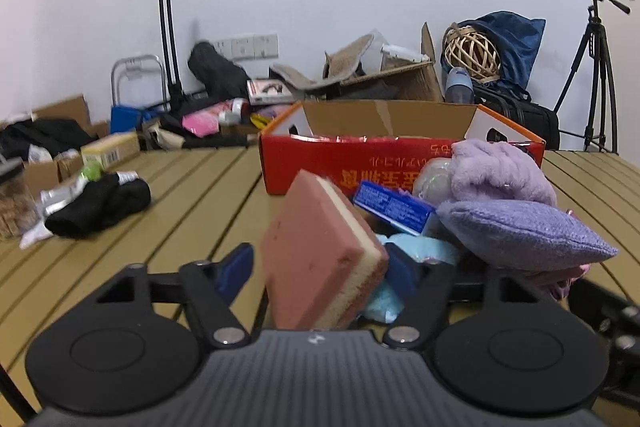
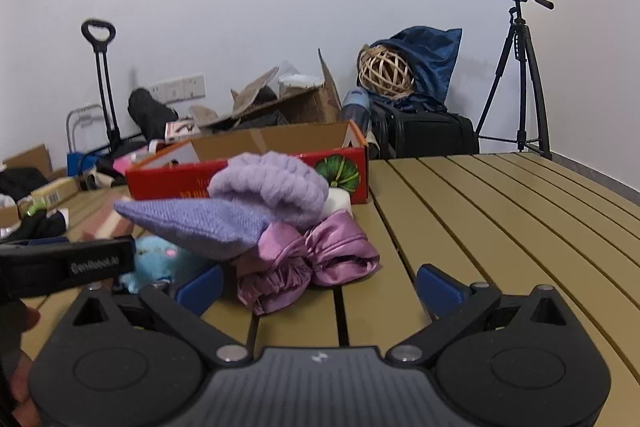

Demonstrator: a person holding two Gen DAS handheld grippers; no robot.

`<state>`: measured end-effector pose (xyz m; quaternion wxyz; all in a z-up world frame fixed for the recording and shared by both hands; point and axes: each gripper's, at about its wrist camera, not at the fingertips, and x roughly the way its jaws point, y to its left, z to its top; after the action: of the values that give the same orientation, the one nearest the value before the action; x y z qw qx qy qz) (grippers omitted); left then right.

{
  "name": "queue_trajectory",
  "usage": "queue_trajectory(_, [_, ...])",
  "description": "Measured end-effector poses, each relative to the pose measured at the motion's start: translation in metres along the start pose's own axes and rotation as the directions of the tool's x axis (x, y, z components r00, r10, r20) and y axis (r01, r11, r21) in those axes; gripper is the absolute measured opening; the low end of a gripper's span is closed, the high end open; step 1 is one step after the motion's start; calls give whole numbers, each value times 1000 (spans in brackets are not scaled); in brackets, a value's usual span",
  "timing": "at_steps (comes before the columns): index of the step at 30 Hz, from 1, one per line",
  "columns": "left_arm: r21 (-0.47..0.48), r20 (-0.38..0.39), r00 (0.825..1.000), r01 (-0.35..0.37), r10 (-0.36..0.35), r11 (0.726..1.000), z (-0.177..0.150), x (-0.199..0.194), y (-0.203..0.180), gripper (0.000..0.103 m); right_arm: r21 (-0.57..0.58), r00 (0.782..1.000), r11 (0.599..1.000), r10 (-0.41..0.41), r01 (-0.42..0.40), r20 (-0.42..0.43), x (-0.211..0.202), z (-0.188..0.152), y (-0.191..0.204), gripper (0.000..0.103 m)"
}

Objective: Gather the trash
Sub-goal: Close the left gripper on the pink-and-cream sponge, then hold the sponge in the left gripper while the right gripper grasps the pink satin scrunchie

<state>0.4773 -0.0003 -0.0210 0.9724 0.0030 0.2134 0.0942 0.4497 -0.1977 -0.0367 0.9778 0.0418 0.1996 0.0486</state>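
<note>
In the left wrist view my left gripper [image 1: 320, 269] stands open around a pink and cream sponge block [image 1: 320, 259] that leans tilted between its blue fingers; the left finger [image 1: 236, 267] is apart from it. Behind it stands an open red cardboard box [image 1: 360, 163], which also shows in the right wrist view [image 2: 168, 179]. A blue packet [image 1: 394, 207], a light blue soft toy [image 1: 420, 251] and purple knitted cloths [image 1: 520, 231] lie beside the sponge. My right gripper [image 2: 320, 287] is open and empty just before a pink satin cloth [image 2: 308, 263].
Black cloth with wrappers [image 1: 96, 203] lies at the table's left. The slatted tan table [image 2: 500, 227] stretches right. Beyond its far edge are boxes, a trolley [image 1: 168, 39], a suitcase [image 2: 424, 135] and a camera tripod [image 2: 520, 75].
</note>
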Motion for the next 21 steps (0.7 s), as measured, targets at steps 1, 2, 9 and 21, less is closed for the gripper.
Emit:
queue_trajectory(1, [-12, -5, 1000, 13, -13, 1000, 0, 1, 3, 57, 1, 1000, 1000, 1, -1, -6, 1, 0, 0, 103])
queue_trajectory(2, [-17, -8, 1000, 20, -21, 1000, 0, 2, 5, 43, 7, 1000, 1000, 3, -3, -14, 2, -1, 1, 103])
queue_trajectory(9, [-43, 44, 999, 7, -5, 999, 3, -13, 24, 37, 5, 999, 1000, 14, -14, -35, 6, 0, 3, 103])
queue_trajectory(21, [-60, 132, 991, 8, 0, 998, 13, -62, 42, 37, -31, 994, 999, -30, 27, -102, 19, 9, 12, 103])
